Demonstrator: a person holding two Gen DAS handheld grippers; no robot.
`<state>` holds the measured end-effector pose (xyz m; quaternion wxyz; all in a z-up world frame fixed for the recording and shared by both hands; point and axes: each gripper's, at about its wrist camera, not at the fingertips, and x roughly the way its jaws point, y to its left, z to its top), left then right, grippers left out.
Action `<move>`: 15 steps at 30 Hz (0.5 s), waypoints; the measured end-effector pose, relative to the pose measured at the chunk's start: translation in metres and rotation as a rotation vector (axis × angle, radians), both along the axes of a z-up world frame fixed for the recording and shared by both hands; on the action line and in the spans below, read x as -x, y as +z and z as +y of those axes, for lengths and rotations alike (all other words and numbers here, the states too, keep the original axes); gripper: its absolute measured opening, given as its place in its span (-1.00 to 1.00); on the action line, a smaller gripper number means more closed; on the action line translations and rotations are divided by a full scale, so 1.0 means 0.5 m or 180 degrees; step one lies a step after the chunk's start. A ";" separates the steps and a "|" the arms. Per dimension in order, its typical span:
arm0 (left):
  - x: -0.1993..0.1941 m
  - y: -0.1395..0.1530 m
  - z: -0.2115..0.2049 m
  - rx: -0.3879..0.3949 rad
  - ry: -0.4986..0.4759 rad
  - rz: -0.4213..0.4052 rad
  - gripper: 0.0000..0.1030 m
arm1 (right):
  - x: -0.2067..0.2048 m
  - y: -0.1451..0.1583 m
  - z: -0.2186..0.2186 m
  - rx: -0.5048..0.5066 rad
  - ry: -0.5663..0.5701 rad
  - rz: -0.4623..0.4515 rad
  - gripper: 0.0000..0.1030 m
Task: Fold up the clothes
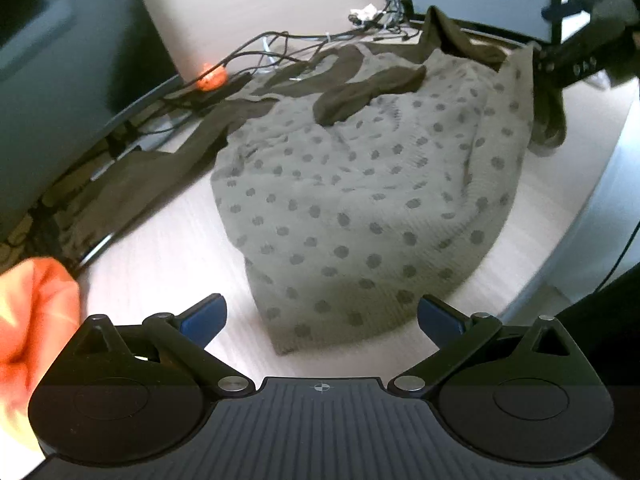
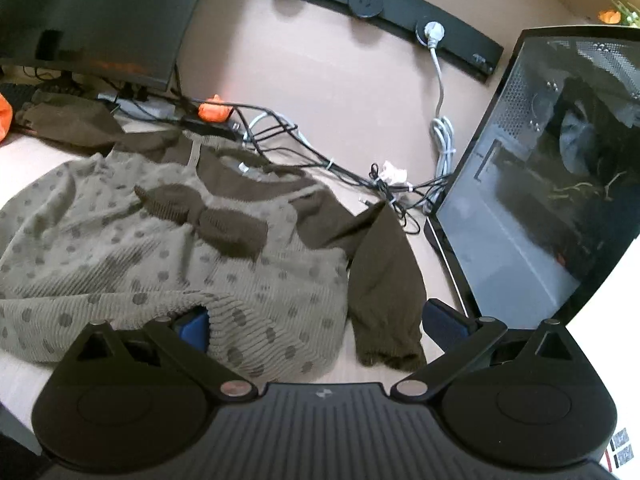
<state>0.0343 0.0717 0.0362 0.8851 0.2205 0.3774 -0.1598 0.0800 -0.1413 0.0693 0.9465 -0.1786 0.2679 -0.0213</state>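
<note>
Orange cloth (image 1: 32, 320), bright and blurred, fills the far left edge of my left wrist view, and I cannot tell what it is. Next to it my left tongs (image 1: 322, 318) hang spread wide over the pale wooden bench (image 1: 160, 264), gripping nothing, with the hem of the olive-grey knitted sweater with dark polka dots (image 1: 360, 208) just ahead of the tips. The sweater lies mostly flat and rumpled on the bench, front up, its dark brown knitted bow (image 1: 368, 88) near the collar. One dark brown sleeve (image 1: 180, 148) trails out toward the black monitor (image 1: 60, 60) and the tangle of black cables (image 1: 280, 48) at the back. In my right wrist view the right tongs (image 2: 318, 320) are parted too; the left blue pad (image 2: 192, 326) sits tucked under a raised fold of the sweater's side, the right pad is bare, so nothing is pinched yet. Between the pads lies the other dark brown sleeve (image 2: 384, 280), bent down beside the body, with the black glass-sided computer case (image 2: 540, 180) just to its right. I judge the folding barely begun: no clean fold shows, both sleeves and the body are left to do. The sweater's back and far shoulder are hidden, and motion blur softens the left view, so the sleeve cuff there is hard to make out.
</note>
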 end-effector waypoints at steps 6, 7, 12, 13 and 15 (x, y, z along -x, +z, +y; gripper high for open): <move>0.011 0.007 -0.030 0.0095 -0.0329 -0.0029 1.00 | -0.025 0.048 -0.027 -0.0440 -0.0190 -0.0109 1.00; 0.011 -0.001 -0.040 0.0023 -0.0344 -0.0050 1.00 | -0.028 0.052 -0.029 -0.0455 -0.0202 -0.0124 1.00; -0.011 -0.036 -0.065 -0.0567 -0.0157 -0.0341 1.00 | -0.036 0.060 -0.029 -0.0437 -0.0187 -0.0150 1.00; -0.020 -0.034 -0.058 -0.0640 -0.0052 -0.0423 1.00 | -0.035 0.058 -0.028 -0.0408 -0.0164 -0.0140 1.00; -0.040 -0.021 -0.033 -0.0715 0.0207 -0.0597 1.00 | -0.032 0.055 -0.025 -0.0351 -0.0117 -0.0119 1.00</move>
